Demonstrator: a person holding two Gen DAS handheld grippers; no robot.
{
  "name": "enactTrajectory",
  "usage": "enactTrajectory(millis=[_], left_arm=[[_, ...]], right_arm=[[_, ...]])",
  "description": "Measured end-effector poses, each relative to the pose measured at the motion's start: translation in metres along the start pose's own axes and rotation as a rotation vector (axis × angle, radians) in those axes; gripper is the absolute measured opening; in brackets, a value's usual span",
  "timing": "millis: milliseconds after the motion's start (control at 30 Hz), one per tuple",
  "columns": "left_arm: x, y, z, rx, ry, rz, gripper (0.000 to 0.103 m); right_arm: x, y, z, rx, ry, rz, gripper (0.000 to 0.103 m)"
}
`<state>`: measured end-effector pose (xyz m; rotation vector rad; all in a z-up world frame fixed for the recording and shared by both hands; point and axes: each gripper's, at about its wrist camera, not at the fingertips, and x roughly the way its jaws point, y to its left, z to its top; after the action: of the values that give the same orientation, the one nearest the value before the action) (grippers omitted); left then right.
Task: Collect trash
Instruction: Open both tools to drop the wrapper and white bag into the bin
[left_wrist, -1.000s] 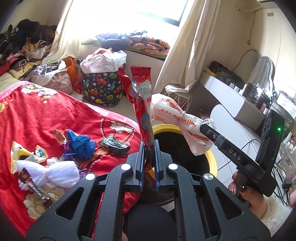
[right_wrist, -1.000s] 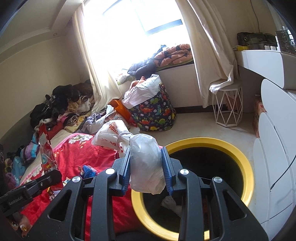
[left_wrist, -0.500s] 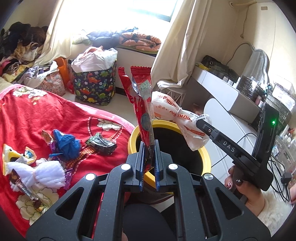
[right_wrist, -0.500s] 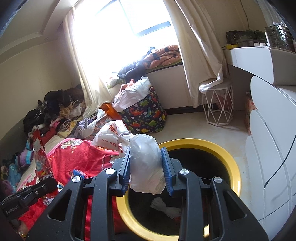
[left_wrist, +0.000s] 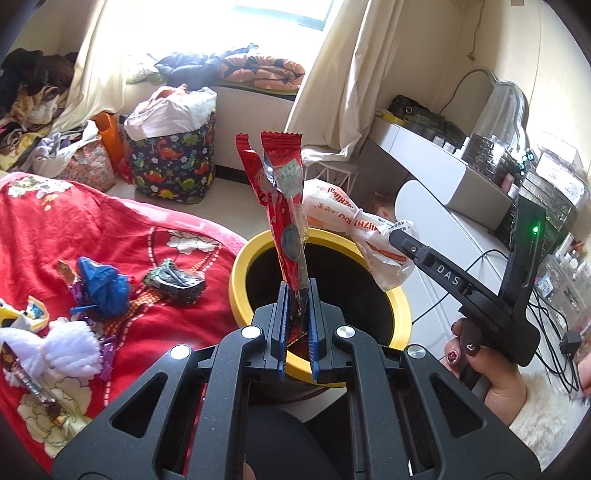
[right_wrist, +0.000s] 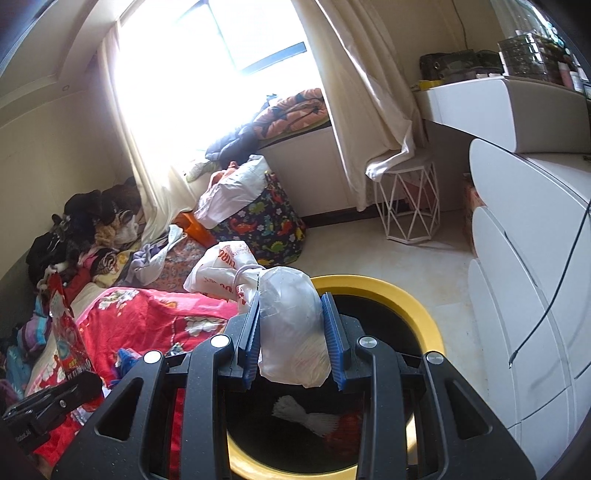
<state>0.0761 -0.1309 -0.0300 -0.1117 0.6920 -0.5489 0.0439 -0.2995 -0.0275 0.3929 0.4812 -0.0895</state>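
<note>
Trash run, both claws loaded up and hanging over the round black bin with the yellow rim (left_wrist: 246, 258), parked right against the edge of the bed.

Left claw (left_wrist: 298, 295) clamped tight on the bottom end of a long red plastic snack wrapper (left_wrist: 281, 206), standing nearly upright, top end torn into 2 flaps, lower part over the near side of the bin opening.

Right claw (right_wrist: 291, 332) squeezed onto a knotted white plastic bag with orange lettering (right_wrist: 288, 325), bulging between the blue pads (right_wrist: 334, 343), loose printed end flopping out past the fingertips to the left. Seen from the left wrist view, same bag (left_wrist: 354, 229) held above the far right side of the rim, with the person's hand (left_wrist: 491, 369) wrapped around the black handle, dark painted nails showing.

Down in the bin: a white crumpled wad (right_wrist: 306, 419) and something red beside it, hard to tell what.

On the red floral blanket (left_wrist: 110, 236), more bits lying near each other: a scrunched blue plastic bag (left_wrist: 103, 286), a dark crumpled wrapper (left_wrist: 177, 282), a fluffy white bundle (left_wrist: 55, 350) and a yellow-edged wrapper scrap (left_wrist: 22, 314).

Behind, by the window, a dinosaur-print fabric basket (left_wrist: 173, 162) stuffed with white bags.
</note>
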Motion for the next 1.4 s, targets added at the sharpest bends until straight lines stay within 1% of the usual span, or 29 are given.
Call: enactTrajectory(millis=[433, 833, 933, 967, 1033, 1100, 1133, 1167, 1200, 1233, 1267, 1367, 1400], left_arm=[[0.025, -0.018, 0.002, 0.029, 0.033, -0.034, 0.005], [0.052, -0.022, 0.0, 0.048, 0.084, -0.047, 0.005], [0.063, -0.023, 0.0, 0.055, 0.111, -0.048, 0.006], [0.065, -0.023, 0.001, 0.057, 0.114, -0.039, 0.006], [0.07, -0.019, 0.002, 0.044, 0.123, -0.032, 0.022], [0.071, -0.016, 0.002, 0.031, 0.118, -0.021, 0.049], [0.07, -0.015, 0.001, 0.027, 0.115, -0.019, 0.056], [0.069, -0.013, 0.0, 0.022, 0.109, -0.01, 0.059], [0.067, -0.011, 0.0, 0.018, 0.105, -0.002, 0.071], [0.065, -0.009, 0.0, 0.01, 0.098, -0.002, 0.077], [0.062, -0.008, -0.001, 0.007, 0.091, -0.003, 0.078], [0.054, -0.007, 0.0, 0.011, 0.066, 0.019, 0.089], [0.052, -0.007, -0.001, 0.01, 0.061, 0.02, 0.089]], right_arm=[[0.006, -0.021, -0.002, 0.033, 0.008, -0.068, 0.029], [0.012, -0.03, -0.008, 0.063, 0.036, -0.113, 0.029], [0.015, -0.037, -0.009, 0.095, 0.052, -0.116, 0.036], [0.016, -0.041, -0.009, 0.112, 0.058, -0.118, 0.043], [0.016, -0.045, -0.009, 0.134, 0.061, -0.132, 0.045], [0.017, -0.047, -0.009, 0.138, 0.063, -0.14, 0.049], [0.017, -0.048, -0.008, 0.141, 0.061, -0.146, 0.051], [0.017, -0.049, -0.009, 0.143, 0.06, -0.149, 0.053], [0.017, -0.049, -0.009, 0.145, 0.06, -0.151, 0.054], [0.017, -0.049, -0.009, 0.147, 0.061, -0.152, 0.054], [0.017, -0.048, -0.01, 0.145, 0.064, -0.152, 0.055], [0.018, -0.045, -0.01, 0.137, 0.066, -0.143, 0.058], [0.018, -0.042, -0.01, 0.131, 0.064, -0.14, 0.059]])
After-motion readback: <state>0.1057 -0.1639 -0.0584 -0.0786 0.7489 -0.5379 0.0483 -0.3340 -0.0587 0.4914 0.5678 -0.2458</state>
